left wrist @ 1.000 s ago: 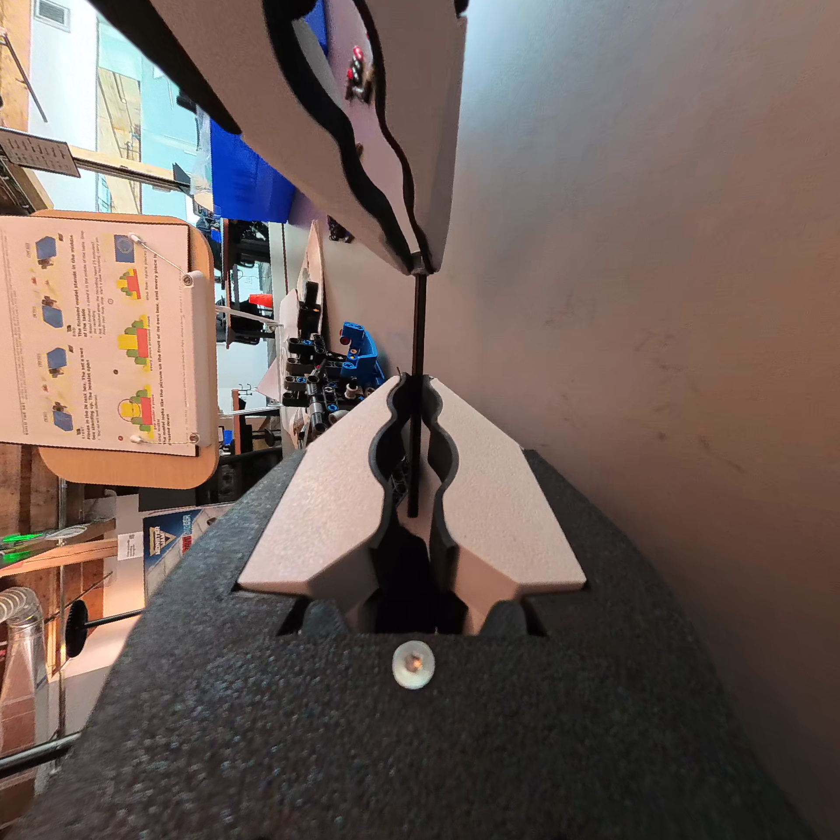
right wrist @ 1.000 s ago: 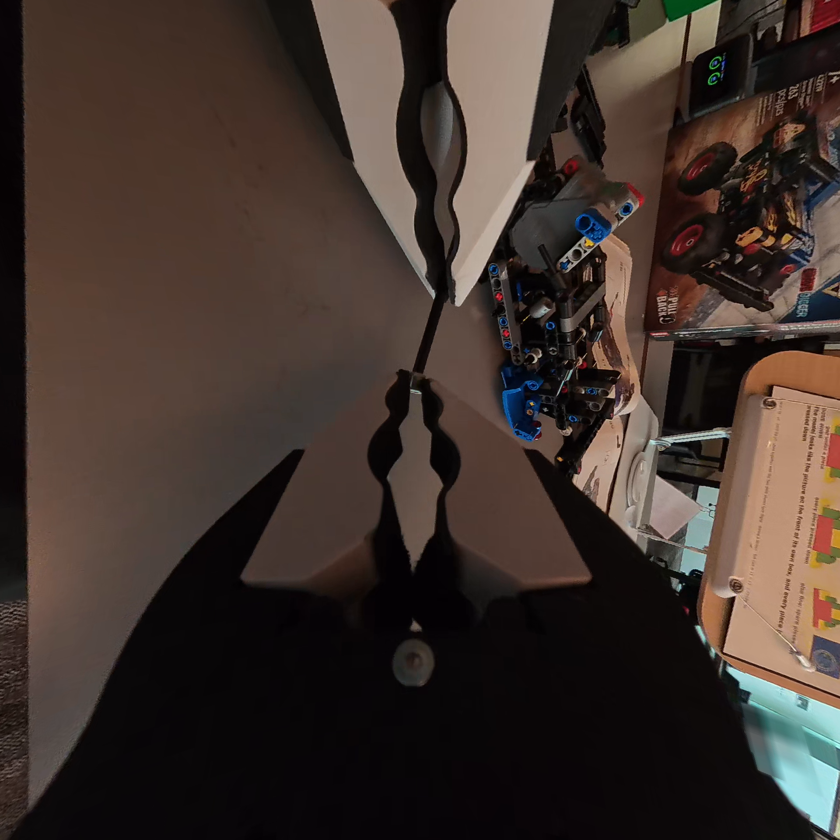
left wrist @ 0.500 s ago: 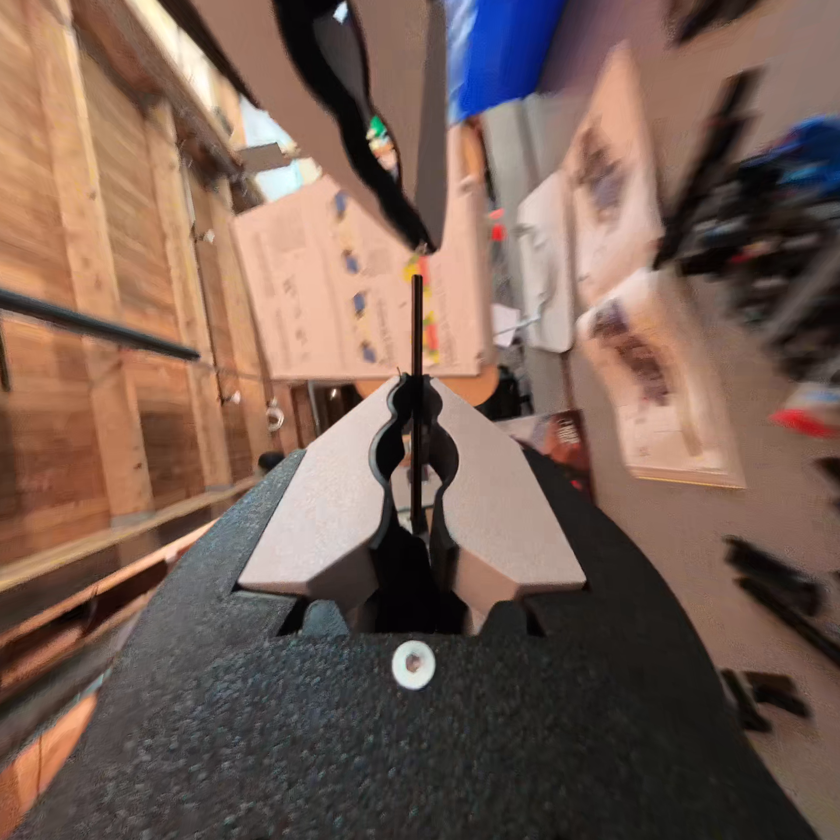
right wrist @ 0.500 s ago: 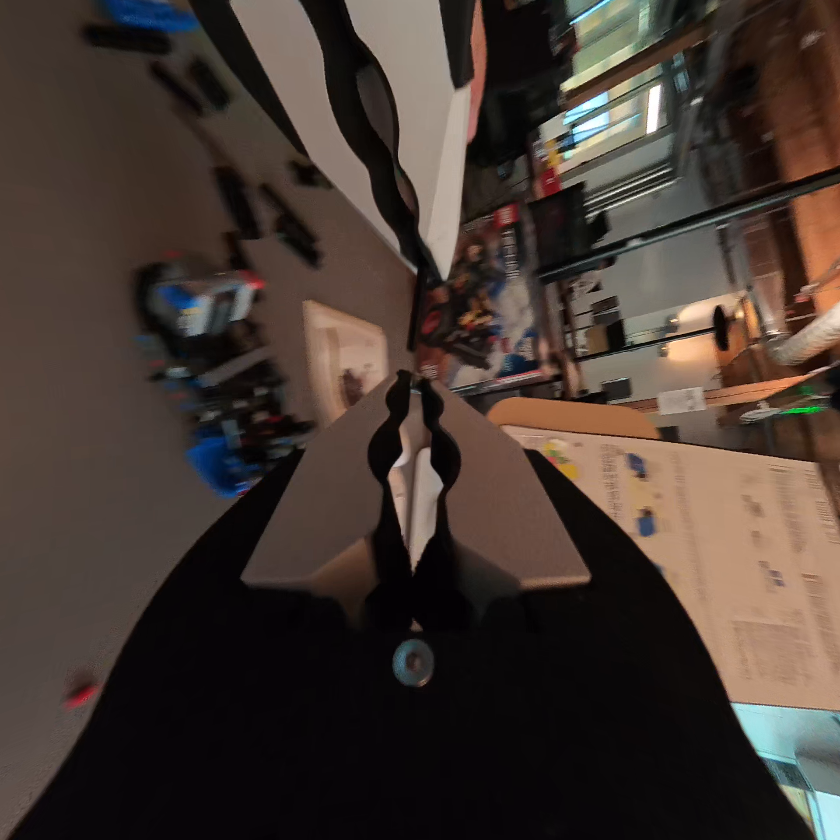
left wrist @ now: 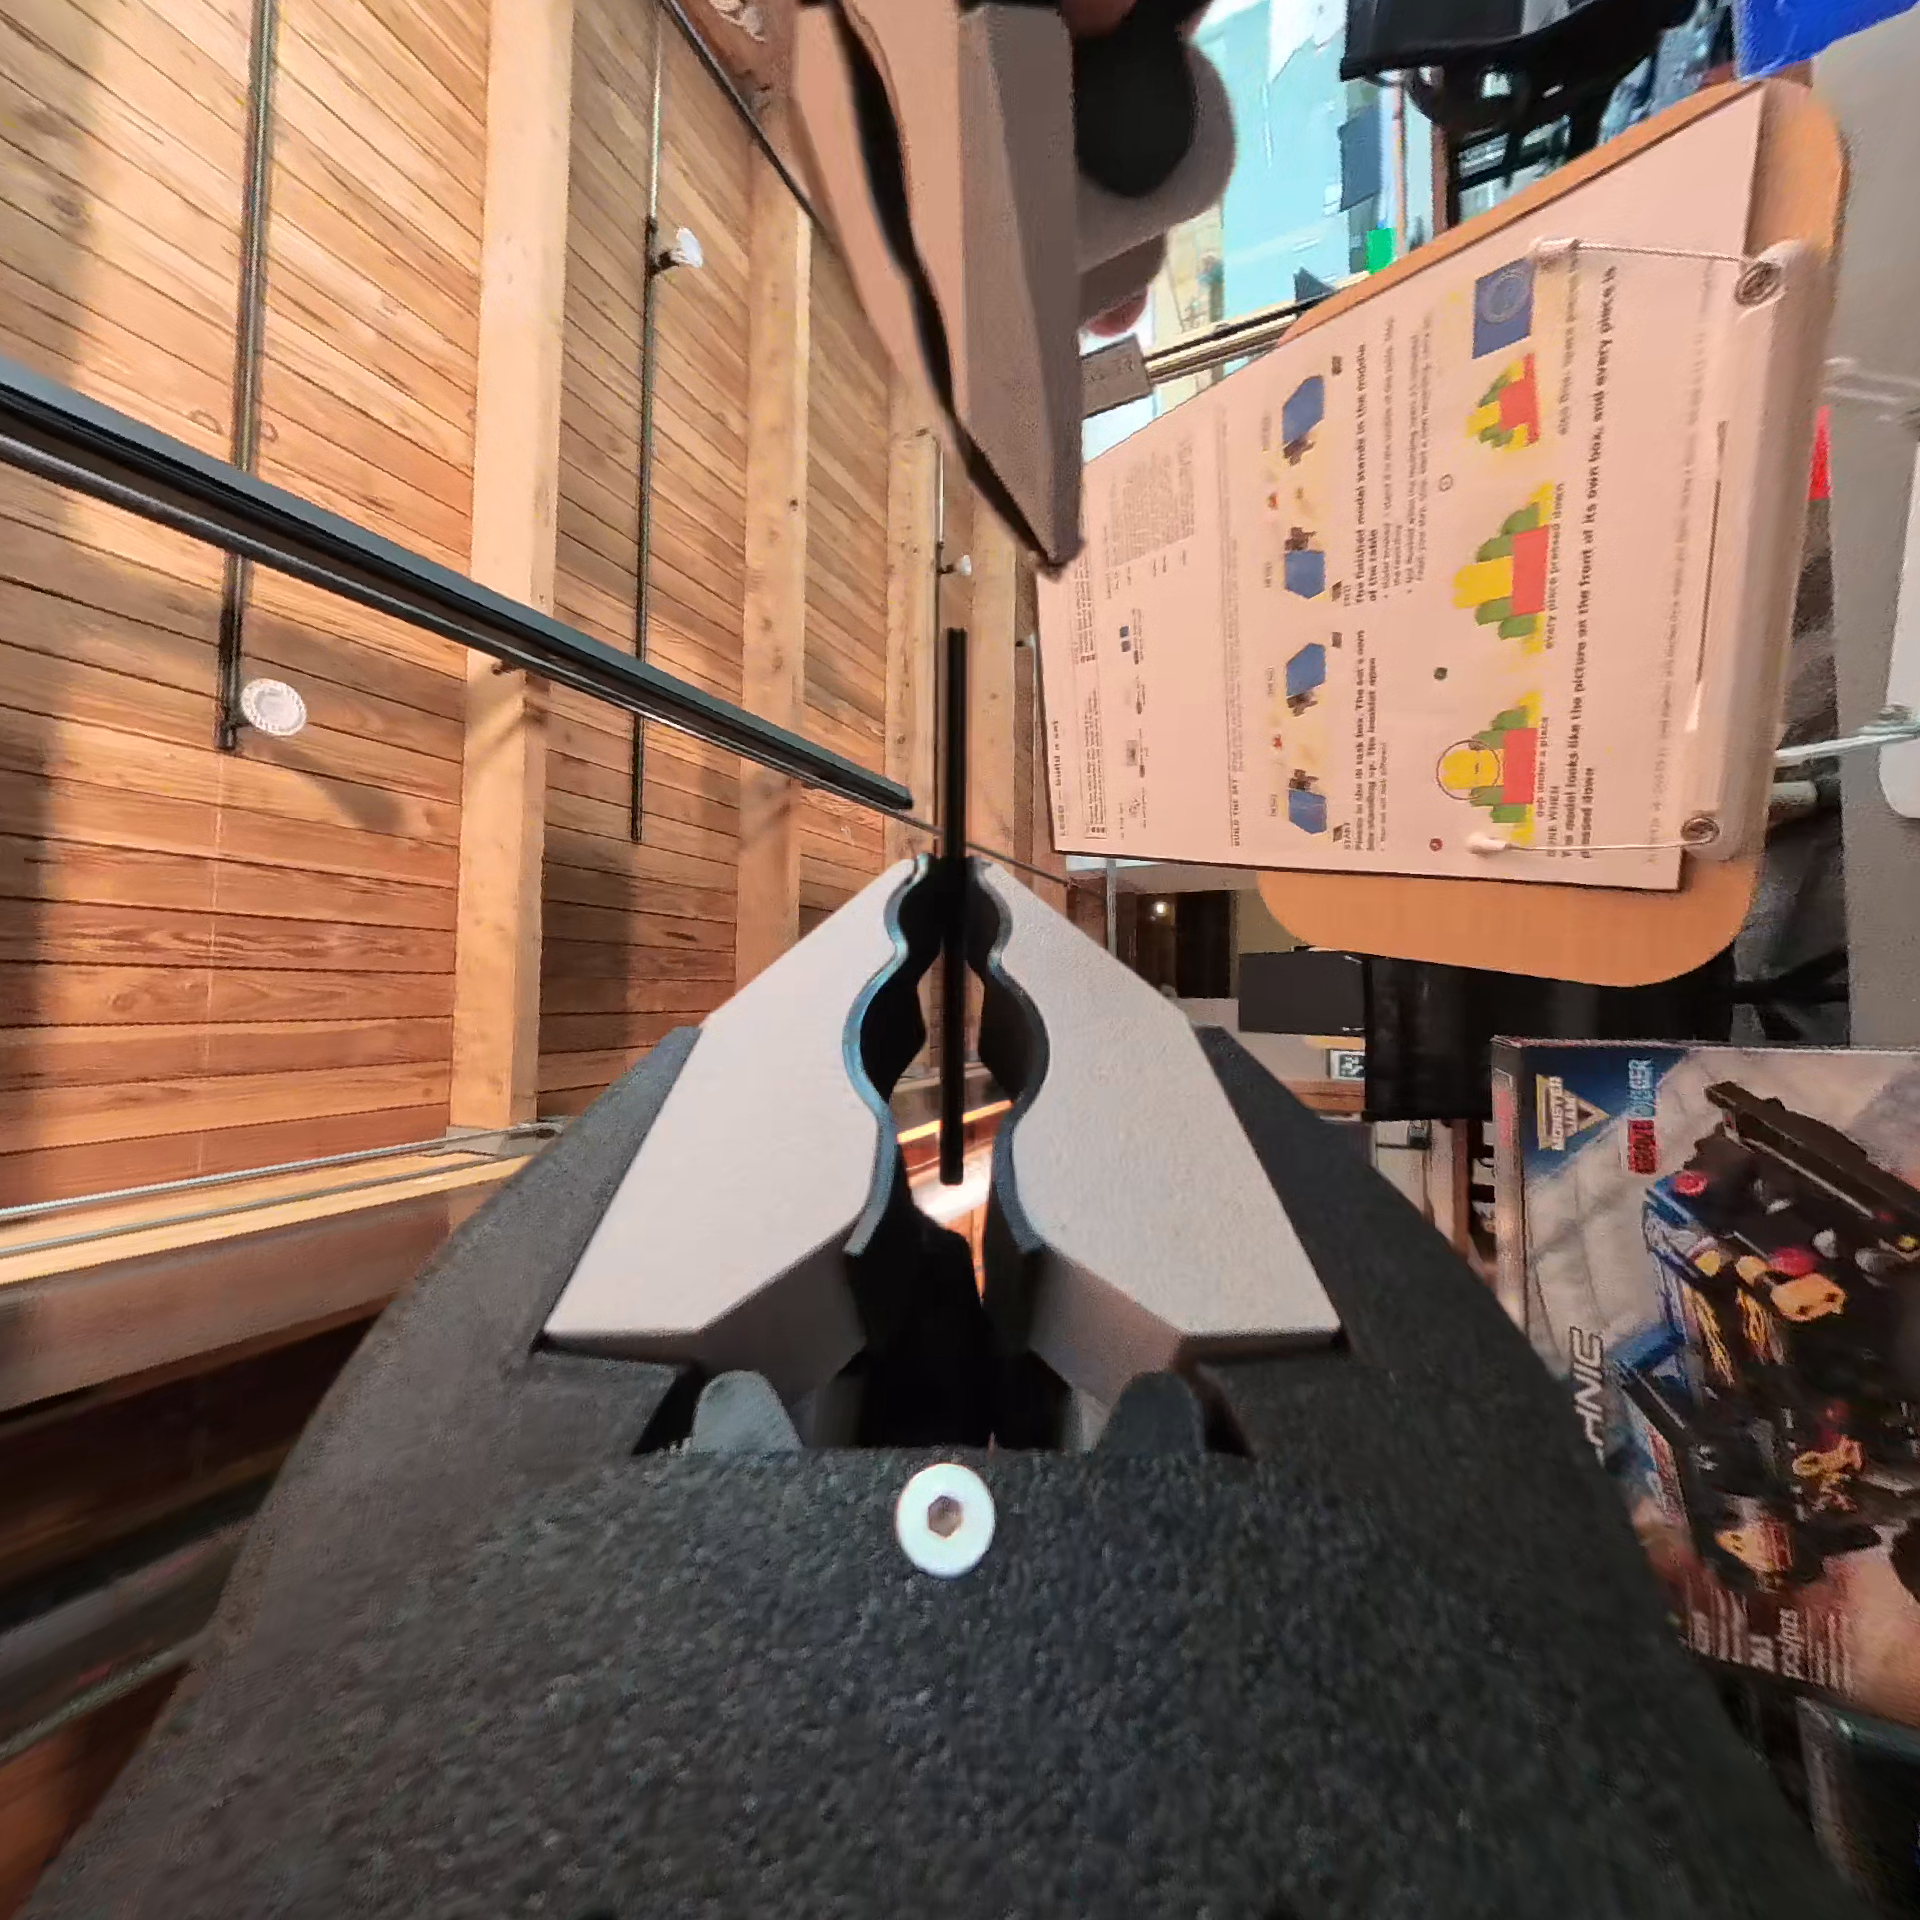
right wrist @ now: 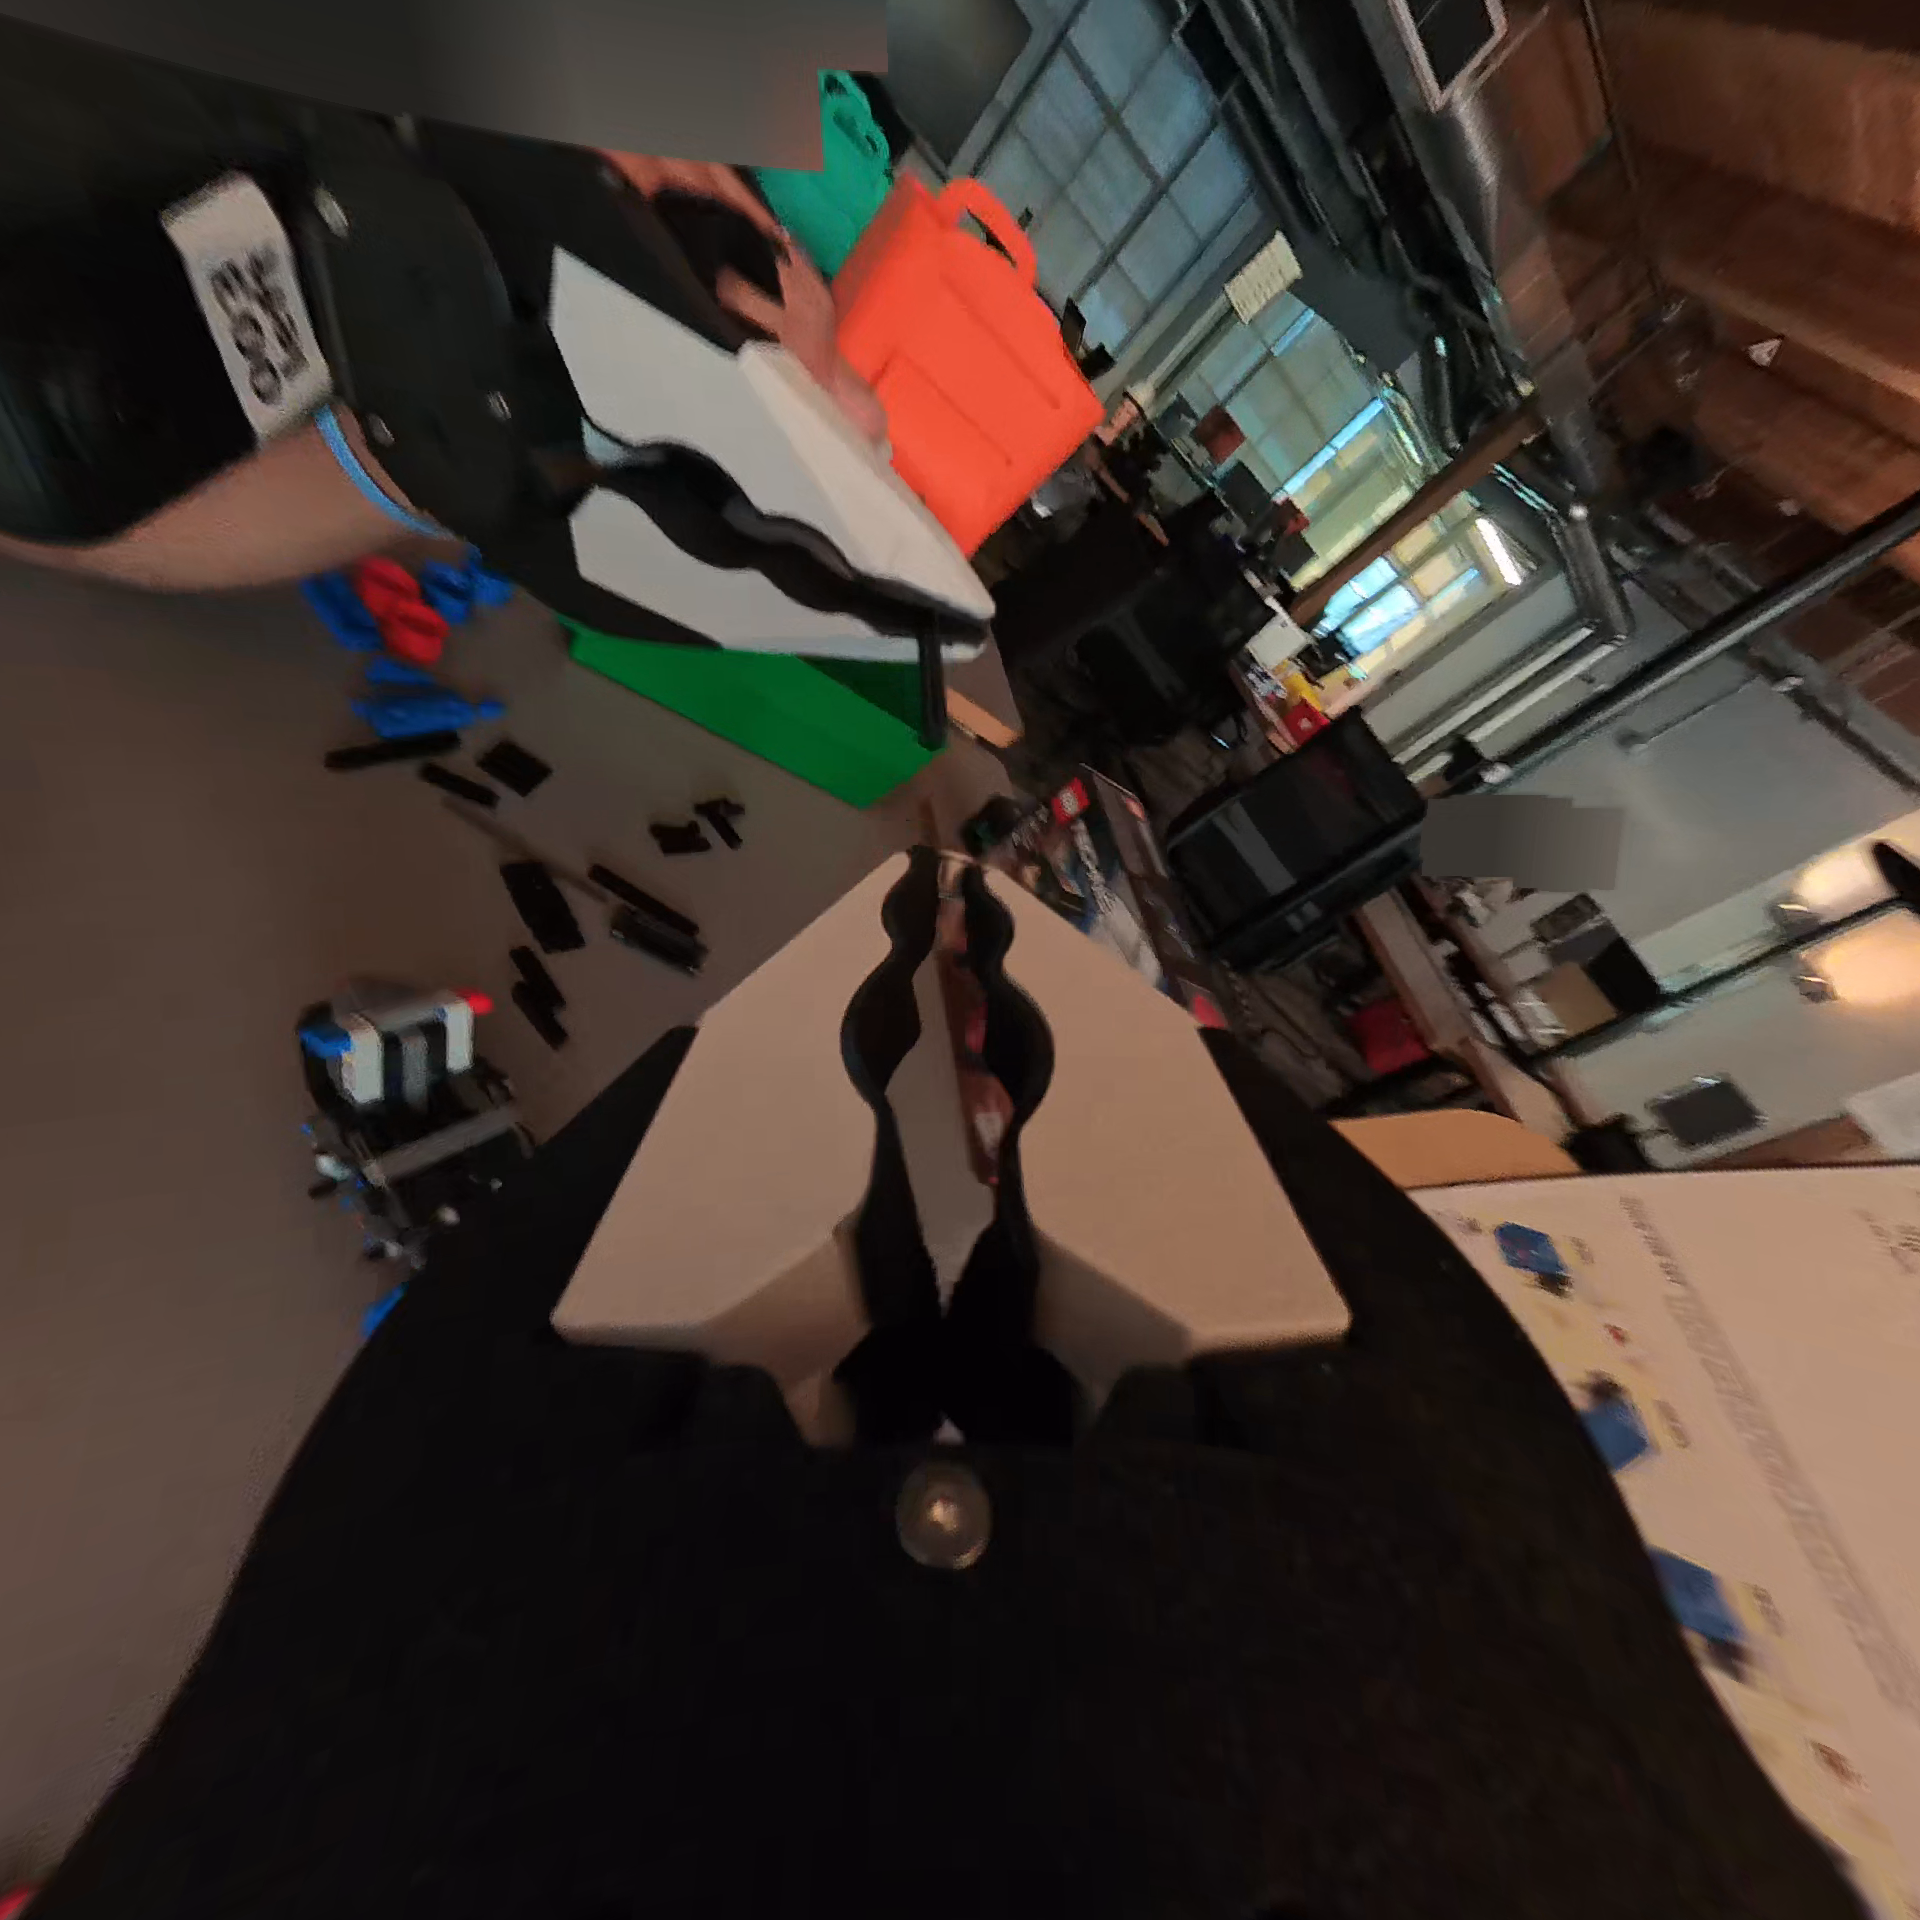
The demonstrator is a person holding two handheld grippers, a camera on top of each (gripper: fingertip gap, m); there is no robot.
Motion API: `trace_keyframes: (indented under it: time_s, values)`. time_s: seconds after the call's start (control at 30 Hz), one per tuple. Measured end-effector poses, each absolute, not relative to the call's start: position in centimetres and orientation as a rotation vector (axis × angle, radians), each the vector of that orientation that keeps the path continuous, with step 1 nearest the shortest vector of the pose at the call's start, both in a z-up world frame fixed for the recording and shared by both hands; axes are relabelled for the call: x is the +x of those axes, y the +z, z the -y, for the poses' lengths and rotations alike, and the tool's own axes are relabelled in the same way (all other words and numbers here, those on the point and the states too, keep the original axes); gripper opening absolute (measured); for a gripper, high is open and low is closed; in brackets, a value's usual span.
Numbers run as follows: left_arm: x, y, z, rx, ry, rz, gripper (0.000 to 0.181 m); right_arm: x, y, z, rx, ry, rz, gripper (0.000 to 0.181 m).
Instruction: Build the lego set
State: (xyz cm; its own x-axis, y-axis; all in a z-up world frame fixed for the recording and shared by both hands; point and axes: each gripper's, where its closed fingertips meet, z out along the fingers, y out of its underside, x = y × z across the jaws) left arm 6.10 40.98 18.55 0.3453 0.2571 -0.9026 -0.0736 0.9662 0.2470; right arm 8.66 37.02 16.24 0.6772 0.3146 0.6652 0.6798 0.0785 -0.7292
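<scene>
**Q:** State of left tool (left wrist: 948, 868)?

**A:** Clenched on a thin black axle (left wrist: 951, 748). Axle pinched at the fingertips, running straight along the slot between the fingers, with one end well past the tips and the other back in the gap. Probably gripped this way to leave the far end free for mating.

**Q:** State of right tool (right wrist: 943, 860)?

**A:** Closed to a narrow slit. Nothing clearly held. A pale speck at the tips, too small to identify. In the left wrist view, tip just beside the axle's free end, up and to the right, not touching.

**Q:** Location of the remaining parts?

**A:** On the table (right wrist: 156, 883), left in the right wrist view:
- part-built model (right wrist: 400, 1081), near left, with grey, blue and black elements.
- loose black pieces (right wrist: 582, 904), beyond the model.
- blue and red pieces (right wrist: 405, 623), farther still.
- green box (right wrist: 748, 707), behind them.

Both tools raised well clear of the table, likely to work on the axle in free air.

**Q:** References in sight?

**A:** Instruction sheet (left wrist: 1403, 582) clipped to a board, far right in the left wrist view. Set box (left wrist: 1714, 1299) near right, below the sheet.

**Q:** Caution?

**A:** Grip area on the axle small, so expect pivoting under side load. Push along the axle's length only.
</scene>
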Motion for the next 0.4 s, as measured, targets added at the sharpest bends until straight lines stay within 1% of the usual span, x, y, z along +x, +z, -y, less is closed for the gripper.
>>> trace_keyframes:
  time_s: [0.4]
  values:
    - [6.4, 17.2, -41.1, 0.137, 0.283, -1.301, 0.002, 8.0, 16.1, -37.2, -1.565, -0.893, 0.975, 0.004]
